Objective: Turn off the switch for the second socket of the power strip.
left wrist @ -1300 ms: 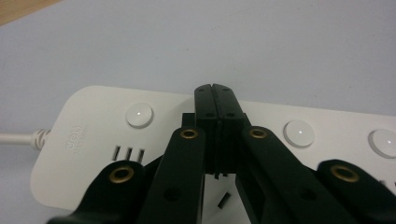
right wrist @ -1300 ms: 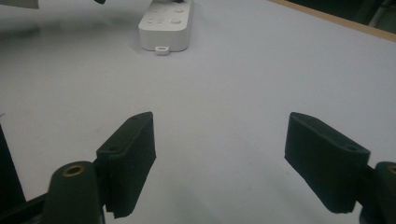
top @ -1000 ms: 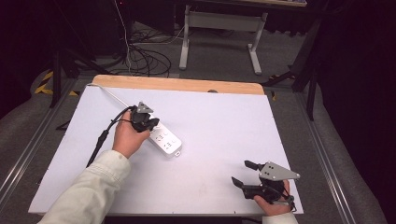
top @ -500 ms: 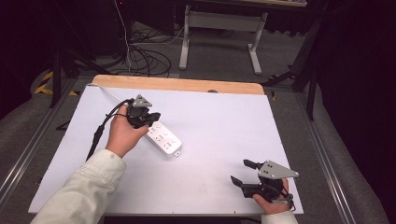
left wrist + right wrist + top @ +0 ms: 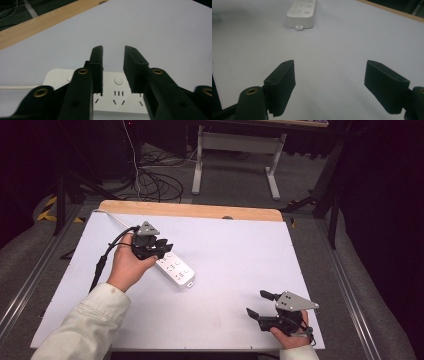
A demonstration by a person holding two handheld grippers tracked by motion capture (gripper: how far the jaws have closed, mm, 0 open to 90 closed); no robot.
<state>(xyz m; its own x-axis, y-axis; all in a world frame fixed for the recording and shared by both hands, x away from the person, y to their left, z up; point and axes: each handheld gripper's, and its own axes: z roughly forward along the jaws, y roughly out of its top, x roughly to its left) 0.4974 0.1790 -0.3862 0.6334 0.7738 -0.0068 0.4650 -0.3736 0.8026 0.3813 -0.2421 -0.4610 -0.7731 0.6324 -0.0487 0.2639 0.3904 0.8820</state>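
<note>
We see a power strip (image 5: 174, 269) of smooth white plastic with a faint sheen, lying on a matt, pale sheet that covers the tabletop (image 5: 240, 270). Along the far edge runs a strip of bare light wood (image 5: 200, 211). The fingers (image 5: 97, 62) look like matt black plastic, their pads slightly rough.

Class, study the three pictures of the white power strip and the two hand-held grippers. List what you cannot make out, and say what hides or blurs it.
- Power strip: in the high view its far end is hidden under the left hand-held gripper.
- Power strip: in the left gripper view the black jaws cover several sockets and the bottom edge cuts it off.
- Power strip: in the right gripper view the top edge cuts off its far end.
- Switch markings: too small and blurred to read.
</note>
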